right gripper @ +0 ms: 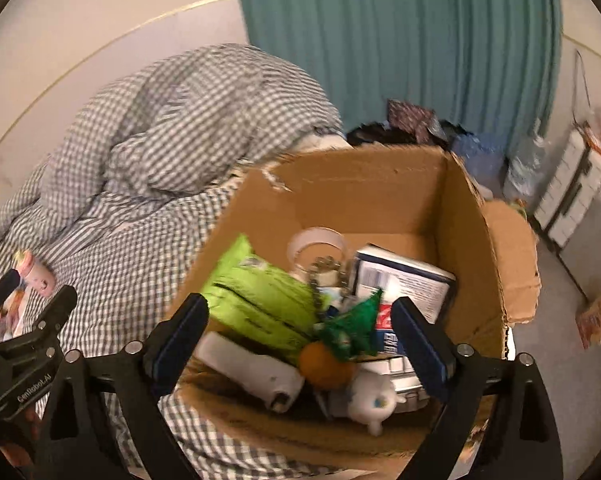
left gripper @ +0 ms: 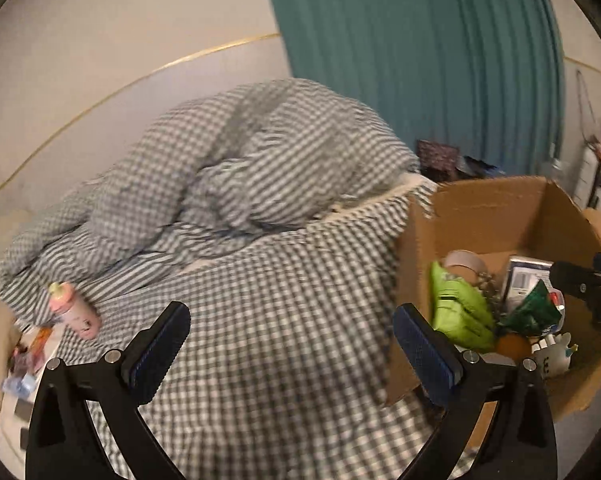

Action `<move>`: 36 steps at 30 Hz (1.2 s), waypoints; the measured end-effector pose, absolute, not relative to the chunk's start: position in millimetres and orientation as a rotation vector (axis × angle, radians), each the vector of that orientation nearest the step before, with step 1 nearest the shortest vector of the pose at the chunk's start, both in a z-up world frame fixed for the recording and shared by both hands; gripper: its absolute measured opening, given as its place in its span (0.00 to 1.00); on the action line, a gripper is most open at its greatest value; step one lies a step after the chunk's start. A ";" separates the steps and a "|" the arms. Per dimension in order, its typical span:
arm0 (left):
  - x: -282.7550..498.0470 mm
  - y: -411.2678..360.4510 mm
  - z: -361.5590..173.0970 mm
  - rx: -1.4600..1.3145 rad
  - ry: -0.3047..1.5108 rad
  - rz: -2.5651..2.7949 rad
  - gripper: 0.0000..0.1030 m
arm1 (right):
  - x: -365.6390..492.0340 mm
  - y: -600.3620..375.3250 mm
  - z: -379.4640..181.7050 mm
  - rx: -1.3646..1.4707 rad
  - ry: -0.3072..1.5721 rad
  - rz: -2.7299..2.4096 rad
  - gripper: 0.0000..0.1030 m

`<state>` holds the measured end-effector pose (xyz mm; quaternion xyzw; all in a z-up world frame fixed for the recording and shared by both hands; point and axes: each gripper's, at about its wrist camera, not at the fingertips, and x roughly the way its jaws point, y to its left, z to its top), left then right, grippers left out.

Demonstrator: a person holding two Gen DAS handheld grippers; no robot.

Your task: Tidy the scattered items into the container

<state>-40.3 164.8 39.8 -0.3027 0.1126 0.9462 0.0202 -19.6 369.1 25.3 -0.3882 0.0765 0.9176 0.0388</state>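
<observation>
Cardboard box (right gripper: pixel 380 196), brown, open-topped and torn along one rim, sits on the grey-and-white checked bedding (left gripper: pixel 260 300) and already holds most of the clutter. Nearest the right wrist camera, the right gripper (right gripper: pixel 300 344) hangs over the box mouth with its blue-padded jaws spread wide and nothing between them; below lie a white cylindrical bottle (right gripper: pixel 252 372), an orange ball (right gripper: pixel 324 364), a lime-green packet (right gripper: pixel 256 300) and a blue-and-white carton (right gripper: pixel 404 284). The left gripper (left gripper: pixel 290 348) is likewise wide open and empty above the bedding, just left of the box. Judging by this, a drop-off looks finished and the next fetch is due: farther left, a pink bottle (left gripper: pixel 74 312) lies on the bedding, and the left gripper would need to swing over and straddle it. A teal curtain (left gripper: pixel 420 60) hangs behind.
</observation>
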 end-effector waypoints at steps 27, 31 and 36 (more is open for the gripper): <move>-19.5 59.7 13.3 -1.215 0.138 3.056 1.00 | -16.7 264.0 23.5 -1.316 0.003 2.949 0.95; -21.6 55.6 12.5 -1.225 0.128 3.063 1.00 | -18.6 263.6 22.4 -1.318 0.002 2.948 0.95; -23.9 52.6 10.2 -1.242 0.115 3.062 1.00 | -21.1 265.8 20.7 -1.327 0.003 2.940 0.95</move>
